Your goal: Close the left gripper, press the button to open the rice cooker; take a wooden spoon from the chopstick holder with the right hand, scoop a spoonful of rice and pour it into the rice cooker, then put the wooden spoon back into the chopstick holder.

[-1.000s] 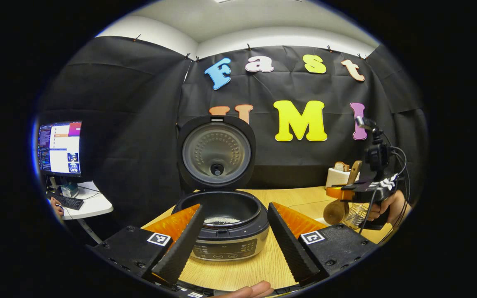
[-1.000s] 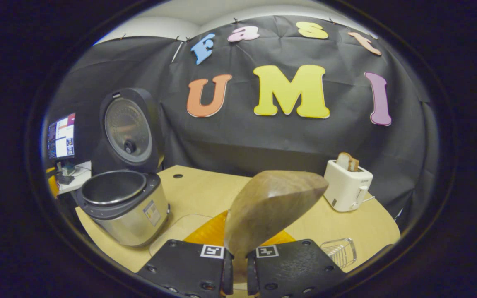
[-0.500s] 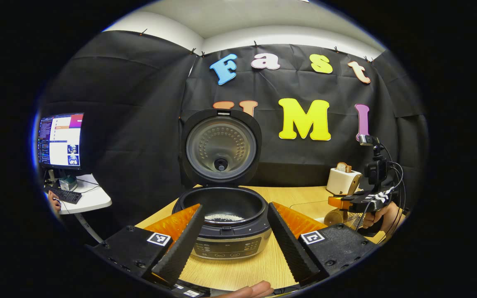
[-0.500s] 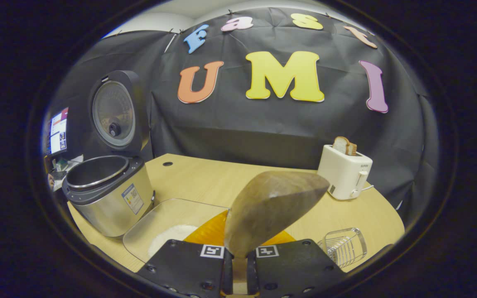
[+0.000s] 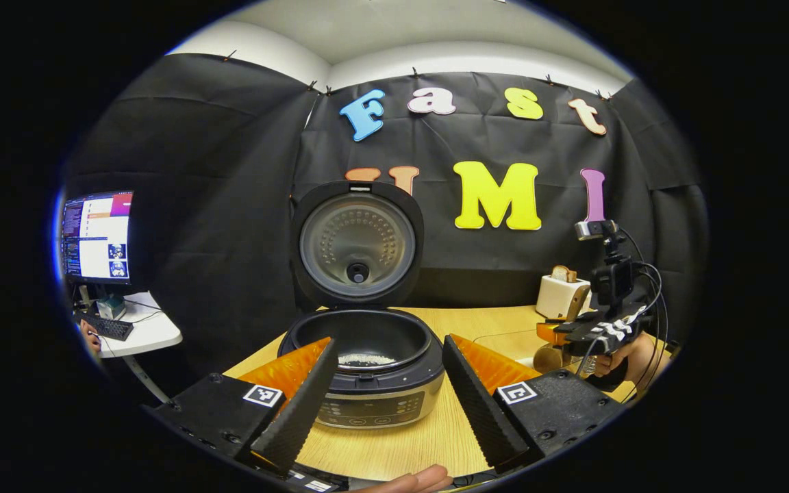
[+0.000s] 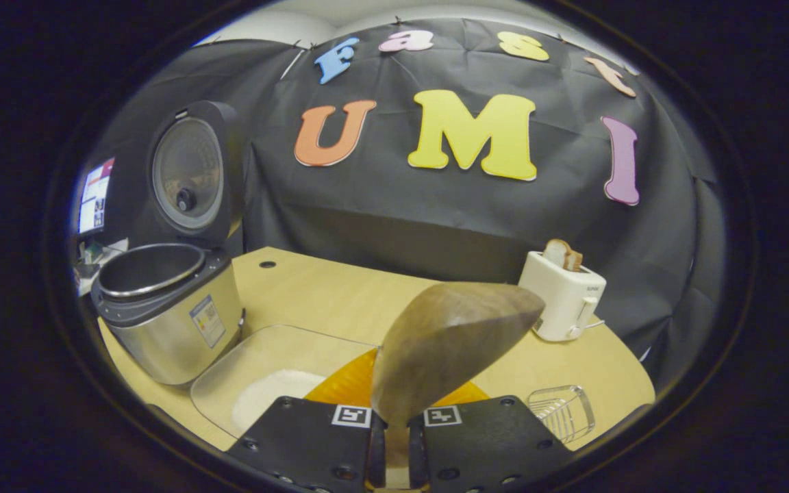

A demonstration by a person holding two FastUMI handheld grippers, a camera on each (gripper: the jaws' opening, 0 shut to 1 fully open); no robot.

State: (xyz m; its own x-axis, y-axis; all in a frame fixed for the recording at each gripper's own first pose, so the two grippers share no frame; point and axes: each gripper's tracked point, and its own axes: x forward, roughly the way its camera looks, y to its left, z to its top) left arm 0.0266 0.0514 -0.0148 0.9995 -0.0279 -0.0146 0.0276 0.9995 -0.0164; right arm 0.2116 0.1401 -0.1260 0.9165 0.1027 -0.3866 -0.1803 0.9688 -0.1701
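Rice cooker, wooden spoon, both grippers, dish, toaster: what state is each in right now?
Black and silver rice cooker: lid up, some white rice in the pot.
Brown wooden spoon: clamped in the right gripper, bowl empty.
Right gripper: shut on the spoon.
Left gripper: open, holding nothing.
Clear glass dish: on the table, holding white rice.
White toaster: bread sticking up from its slot.

Wood table point(image 6: 340, 294): rice cooker point(image 6: 168, 315), rice tray point(image 6: 264, 370), toaster point(image 6: 562, 294), wire holder point(image 6: 562, 411).
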